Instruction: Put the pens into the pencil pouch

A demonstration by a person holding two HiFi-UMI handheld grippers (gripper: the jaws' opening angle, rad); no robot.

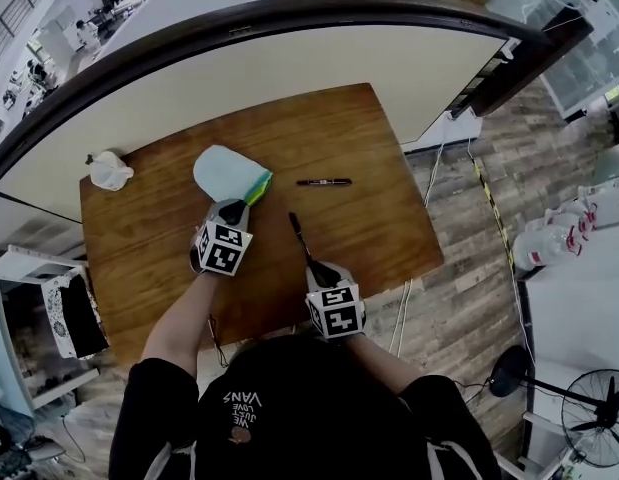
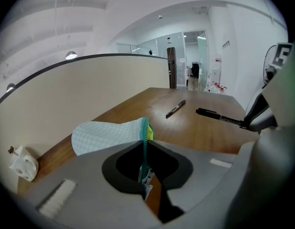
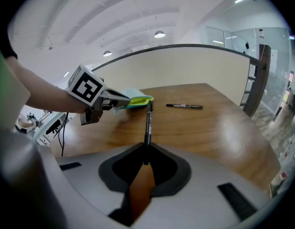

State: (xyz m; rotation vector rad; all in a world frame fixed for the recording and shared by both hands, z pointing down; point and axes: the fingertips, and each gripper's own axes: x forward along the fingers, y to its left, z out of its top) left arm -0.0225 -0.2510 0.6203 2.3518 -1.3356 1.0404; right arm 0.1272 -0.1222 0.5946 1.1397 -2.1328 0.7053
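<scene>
Pencil pouch [image 1: 229, 173] is seen lying left of centre on the wooden table [image 1: 379, 238], its zipper edge pinched by the closed left gripper [image 1: 232, 212]. To its right, a black pen [image 1: 298, 234] is clamped in the right gripper [image 1: 316, 265] and pointed toward the pouch. A second pen [image 1: 324, 182] is left lying further right. Neither pen is judged to be inside yet.

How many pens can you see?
2. One pen is gripped in the right tongs, pointing toward the pencil pouch. The other pen lies on the table, right of the pouch. More may be hidden inside it.
</scene>
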